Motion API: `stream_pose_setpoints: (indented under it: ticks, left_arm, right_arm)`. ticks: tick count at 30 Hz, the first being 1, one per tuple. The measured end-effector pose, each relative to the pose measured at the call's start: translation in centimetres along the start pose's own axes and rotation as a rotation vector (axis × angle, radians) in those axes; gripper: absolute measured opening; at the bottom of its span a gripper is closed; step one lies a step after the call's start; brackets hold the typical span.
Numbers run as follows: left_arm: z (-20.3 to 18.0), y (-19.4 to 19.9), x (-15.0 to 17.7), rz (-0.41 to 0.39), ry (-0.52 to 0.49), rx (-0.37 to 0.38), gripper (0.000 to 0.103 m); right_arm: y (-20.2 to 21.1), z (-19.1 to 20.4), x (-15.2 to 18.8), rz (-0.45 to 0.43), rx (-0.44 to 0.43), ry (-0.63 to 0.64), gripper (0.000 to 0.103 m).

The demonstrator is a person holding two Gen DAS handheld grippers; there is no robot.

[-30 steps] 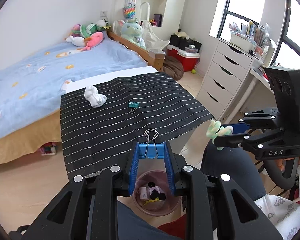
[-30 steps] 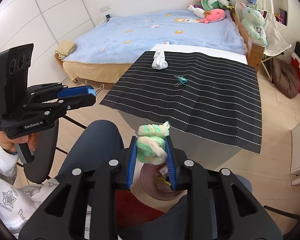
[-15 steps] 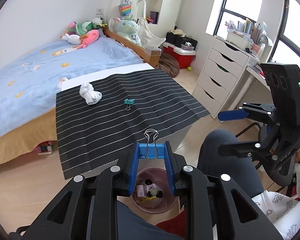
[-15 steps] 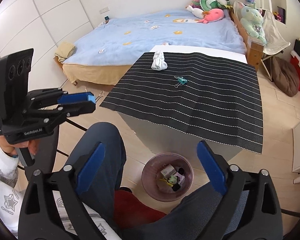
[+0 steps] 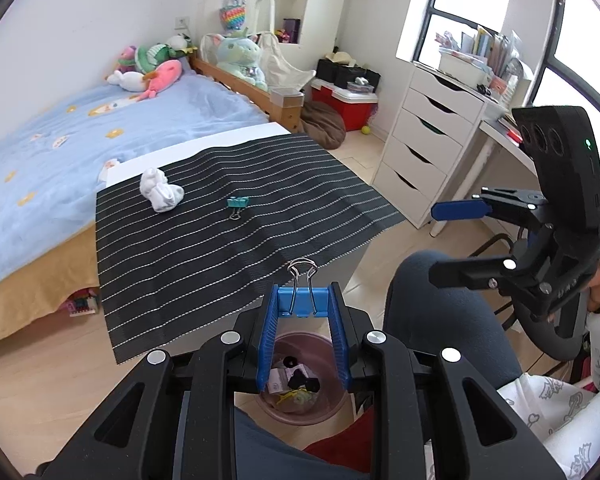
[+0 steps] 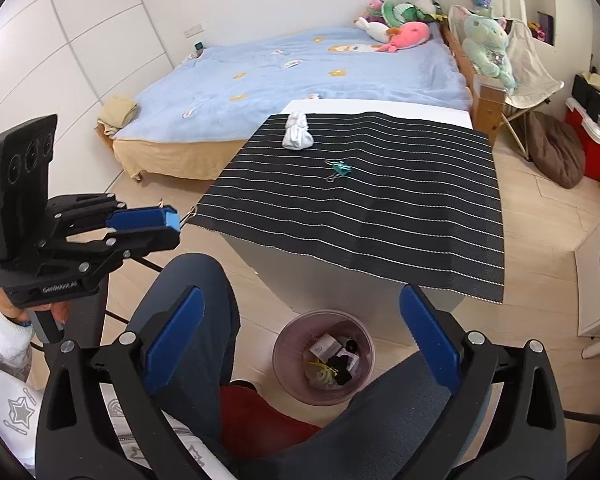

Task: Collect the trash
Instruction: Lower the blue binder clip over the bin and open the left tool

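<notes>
Left wrist view: my left gripper [image 5: 302,312] clamps a blue binder clip [image 5: 301,301] between its fingers, held above the pink trash bin [image 5: 300,408] on the floor between my knees. My right gripper [image 6: 300,336] has its jaws opening wide with nothing between them, directly over that bin [image 6: 286,344], which holds scraps. Farther off, on the worktop's striped cloth [image 6: 380,208], a teal binder clip [image 6: 340,168] lies near the middle and a white sock [image 6: 297,136] lies near the far edge.
</notes>
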State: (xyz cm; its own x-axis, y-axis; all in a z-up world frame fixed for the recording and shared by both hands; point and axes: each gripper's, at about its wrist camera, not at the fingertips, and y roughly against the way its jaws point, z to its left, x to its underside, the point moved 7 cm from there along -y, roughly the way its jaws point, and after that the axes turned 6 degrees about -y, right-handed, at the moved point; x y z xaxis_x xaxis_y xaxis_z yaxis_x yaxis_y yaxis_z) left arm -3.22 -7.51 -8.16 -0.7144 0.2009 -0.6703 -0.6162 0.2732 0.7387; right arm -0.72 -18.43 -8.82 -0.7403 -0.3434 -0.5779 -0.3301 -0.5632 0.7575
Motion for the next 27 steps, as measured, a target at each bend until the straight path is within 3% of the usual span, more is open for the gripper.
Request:
stream_pose_setpoints:
  ticks: [17,18,20,23,27]
  left_arm:
    - [-2.1,-1.0,-0.2,0.021,-0.057,0.051,0.028]
    - [-2.2,-1.2,-0.1,0.026,-0.06,0.055,0.033]
    - [-2.3,-1.3,0.0,0.017,-0.053,0.06,0.076]
    - [-1.8,-1.3,-0.1,-0.001,-0.03,0.046,0.09]
    - [-0.8,-1.5,0.0,-0.003,-0.001,0.004,0.095]
  right_arm:
    - [1.2,-2.1,0.0,-0.027,0.01,-0.055,0.097]
    - [1.2,-2.2,0.0,-0.028,0.01,-0.056,0.097]
    - [1.2,-2.3,0.0,-0.029,0.01,-0.061,0.097]
    - [1.2,-2.3,0.0,-0.031,0.01,-0.062,0.097]
    - [1.1,-2.2,0.2,-0.027,0.009,-0.06,0.097]
